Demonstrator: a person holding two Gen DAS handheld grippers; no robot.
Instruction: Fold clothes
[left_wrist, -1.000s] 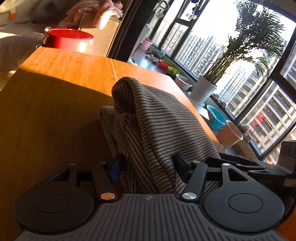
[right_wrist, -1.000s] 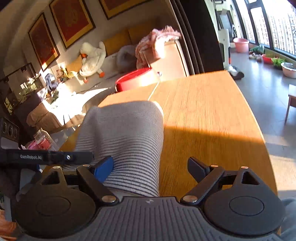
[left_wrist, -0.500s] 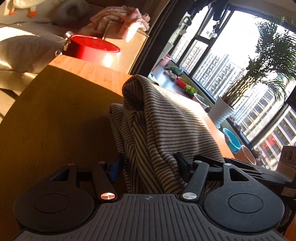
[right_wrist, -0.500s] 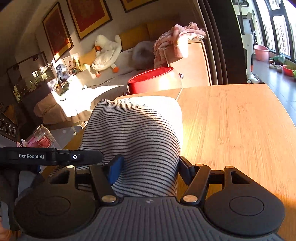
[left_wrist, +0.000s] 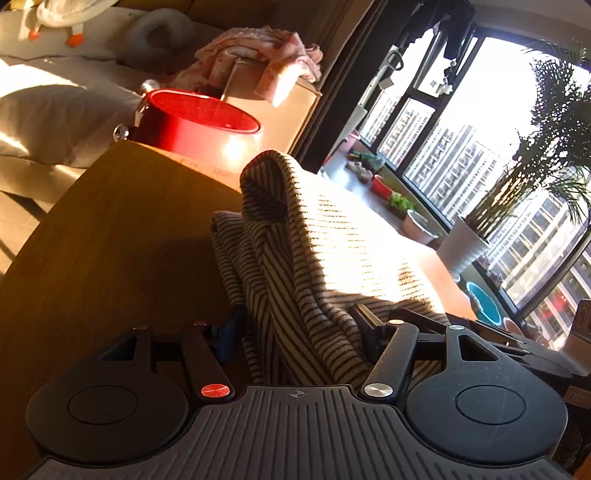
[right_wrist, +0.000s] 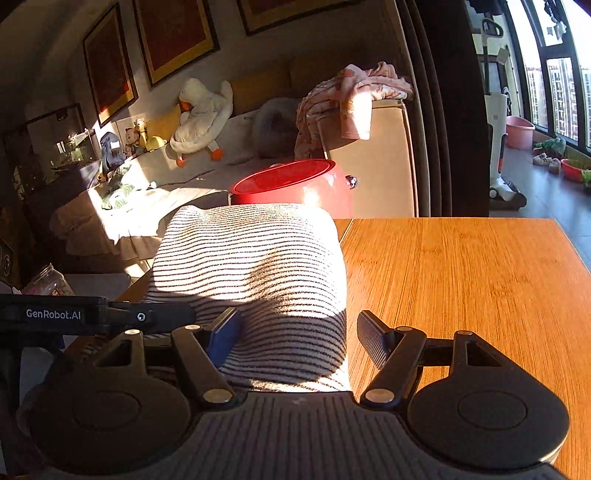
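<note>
A black-and-white striped garment (left_wrist: 325, 251) is lifted above the wooden table (left_wrist: 110, 266), bunched and draped between both grippers. My left gripper (left_wrist: 299, 325) has its fingers closed against a thick fold of the garment. In the right wrist view the same garment (right_wrist: 255, 266) bulges up between the fingers of my right gripper (right_wrist: 295, 332). The blue left pad (right_wrist: 221, 338) touches the cloth; the right finger (right_wrist: 373, 339) stands a little off the cloth's edge. The left gripper's body (right_wrist: 92, 317) shows at the left of that view.
A red tub (right_wrist: 295, 184) stands beyond the table's far end, with a sofa, a plush duck (right_wrist: 203, 114) and pink clothes (right_wrist: 347, 96) on a cabinet behind. The table top (right_wrist: 461, 280) extends to the right. Windows and potted plants (left_wrist: 469, 243) lie on the window side.
Both grippers have risen and tilted up with the garment. The right gripper, open one second ago, closed around the cloth and now shows a small gap at its right finger.
</note>
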